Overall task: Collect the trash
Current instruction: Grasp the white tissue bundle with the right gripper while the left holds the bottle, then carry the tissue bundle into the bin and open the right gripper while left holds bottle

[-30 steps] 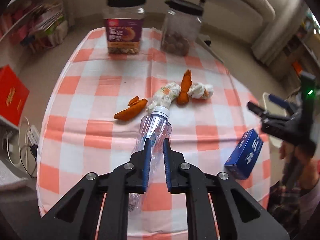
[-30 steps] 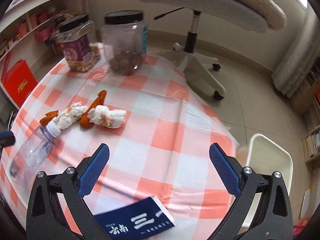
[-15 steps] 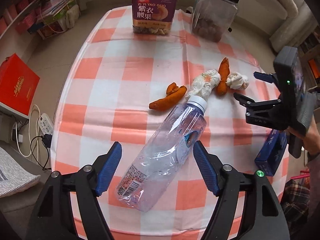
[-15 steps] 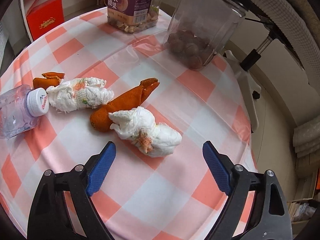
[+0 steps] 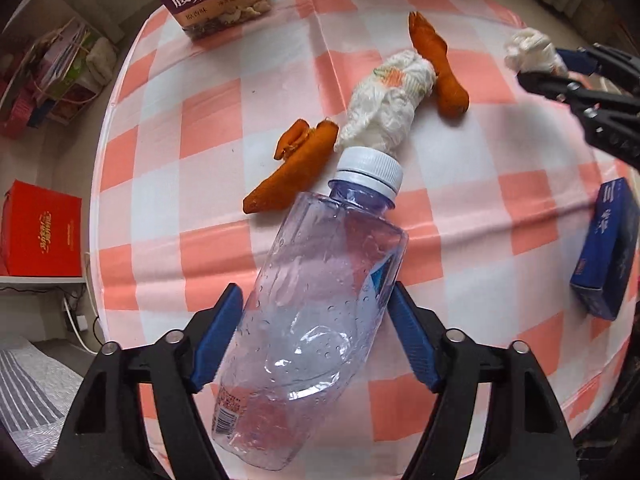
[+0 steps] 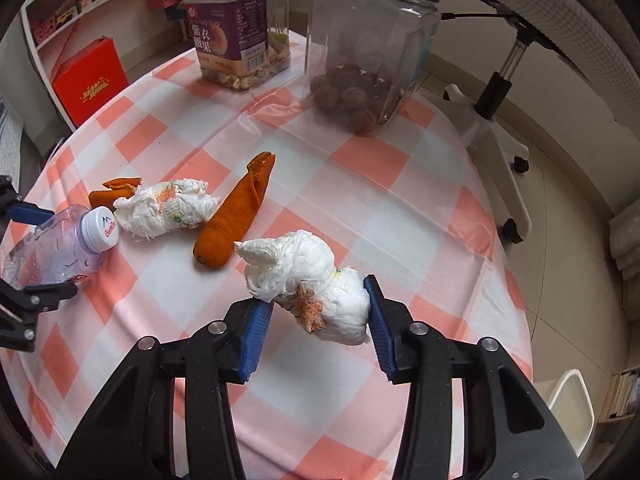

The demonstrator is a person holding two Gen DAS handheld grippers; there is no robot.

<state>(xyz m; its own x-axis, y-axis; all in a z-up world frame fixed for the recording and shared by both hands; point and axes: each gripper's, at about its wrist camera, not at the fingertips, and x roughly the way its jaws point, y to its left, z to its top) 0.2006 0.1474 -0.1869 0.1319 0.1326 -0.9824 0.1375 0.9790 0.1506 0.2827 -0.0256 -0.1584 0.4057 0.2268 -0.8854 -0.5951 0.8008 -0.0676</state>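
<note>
An empty clear plastic bottle (image 5: 320, 304) with a white cap lies on the checked tablecloth (image 5: 200, 120), between the open fingers of my left gripper (image 5: 314, 316); the blue pads sit at its sides. My right gripper (image 6: 318, 308) has its pads against a crumpled white tissue (image 6: 316, 284), which also shows in the left wrist view (image 5: 532, 52). A second crumpled tissue (image 5: 388, 108) and two orange peels (image 5: 292, 176) (image 5: 440, 68) lie past the bottle cap.
A labelled nut jar (image 6: 240, 36) and a clear jar of round nuts (image 6: 364, 60) stand at the far side. A dark blue box (image 5: 604, 248) lies at the right table edge. A red box (image 5: 40, 228) and an office chair (image 6: 500, 92) are on the floor.
My left gripper opened from the bottle, moved closer, and now straddles its body. My right gripper advanced to the near tissue and narrowed onto it.
</note>
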